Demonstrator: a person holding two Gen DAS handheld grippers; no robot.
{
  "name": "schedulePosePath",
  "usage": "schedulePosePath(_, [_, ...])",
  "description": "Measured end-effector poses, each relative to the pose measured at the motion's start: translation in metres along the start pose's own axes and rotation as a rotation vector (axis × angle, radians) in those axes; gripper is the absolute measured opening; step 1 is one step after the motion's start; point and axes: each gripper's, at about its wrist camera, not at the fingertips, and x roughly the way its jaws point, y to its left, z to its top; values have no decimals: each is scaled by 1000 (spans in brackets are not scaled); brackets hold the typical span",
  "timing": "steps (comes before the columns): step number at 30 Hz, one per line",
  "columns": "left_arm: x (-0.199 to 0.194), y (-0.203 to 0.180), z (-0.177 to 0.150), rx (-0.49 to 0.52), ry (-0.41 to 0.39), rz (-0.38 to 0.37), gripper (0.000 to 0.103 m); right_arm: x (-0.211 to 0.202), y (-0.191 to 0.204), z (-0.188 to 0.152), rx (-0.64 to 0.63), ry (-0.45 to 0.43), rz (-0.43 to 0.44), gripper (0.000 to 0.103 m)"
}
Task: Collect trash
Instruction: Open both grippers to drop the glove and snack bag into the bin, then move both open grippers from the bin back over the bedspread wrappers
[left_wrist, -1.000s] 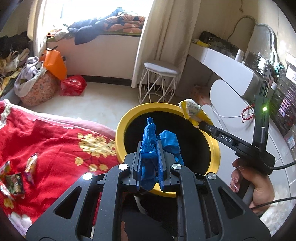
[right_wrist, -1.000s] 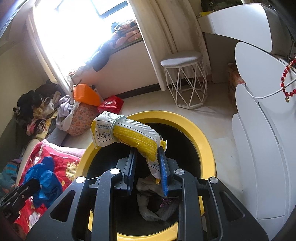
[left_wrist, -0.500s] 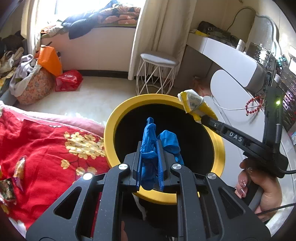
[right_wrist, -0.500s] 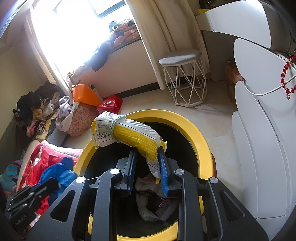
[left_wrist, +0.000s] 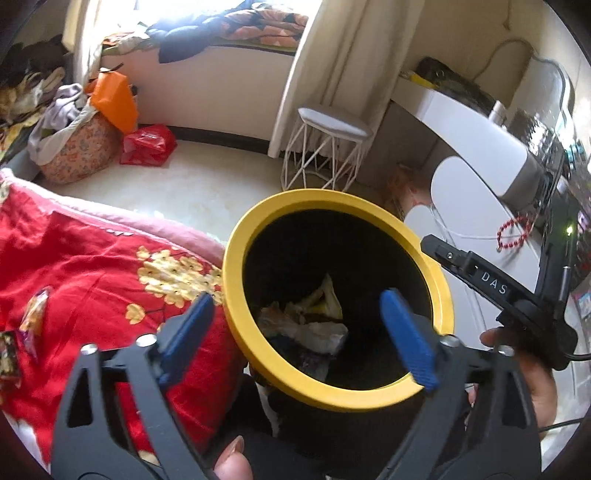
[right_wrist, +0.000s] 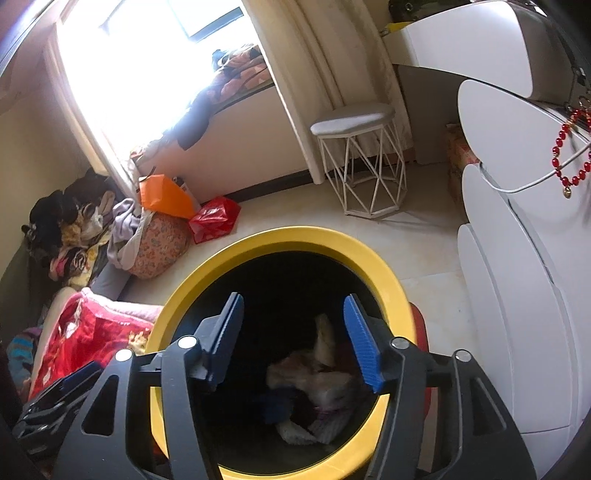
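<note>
Item 1, nearest: left gripper (left_wrist: 295, 328), jaws spread wide with nothing between them, blue pads straddling the bin's rim at 6 o'clock. Item 2: right gripper (right_wrist: 301, 339), jaws likewise wide apart and empty, poised over the bin mouth; seen from the left wrist it enters at 3 o'clock, its black arm lettered "DAS" in white, with a green light lit on its body. Item 3: trash bin (left_wrist: 236, 258), round, black inside with a yellow rim, standing on the floor against the red floral blanket (left_wrist: 74, 266). Contents: crumpled trash (left_wrist: 314, 317) at the bottom, pale and yellowish wrappers, with a blue piece (right_wrist: 277, 404) among them at 7 o'clock in the right wrist view; printing on the wrappers is too blurred to read. Item 4: snack wrappers (left_wrist: 35, 314) lying on the blanket at 9 o'clock, lettering illegible. Item 5, farther: white wire-frame stool (left_wrist: 328, 147) at 12 o'clock beyond the bin. Item 6: red plastic bag (left_wrist: 147, 144) on the floor at 11 o'clock, beside a patterned fabric basket (left_wrist: 77, 155) heaped with clothes and an orange bag (left_wrist: 114, 99).
</note>
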Motion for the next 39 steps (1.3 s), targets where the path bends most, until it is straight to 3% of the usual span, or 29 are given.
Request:
schedulePosePath(2, [-6,2,-2,-14,-7,7,92,-1,1,1,0,-7,0,60])
schedulePosePath(11, [-47,14,-8,-36,-102,79,92,-12,23,-1,-47,-34,33,64])
schedulePosePath(23, [-93,39,-11,-100,-205,148,92,-35,78,-9,-208,-88,114,72])
schedulePosePath(39, [-132,80,-29,-178,-256,251,92,-52,136,-32,-329,-78,233,78])
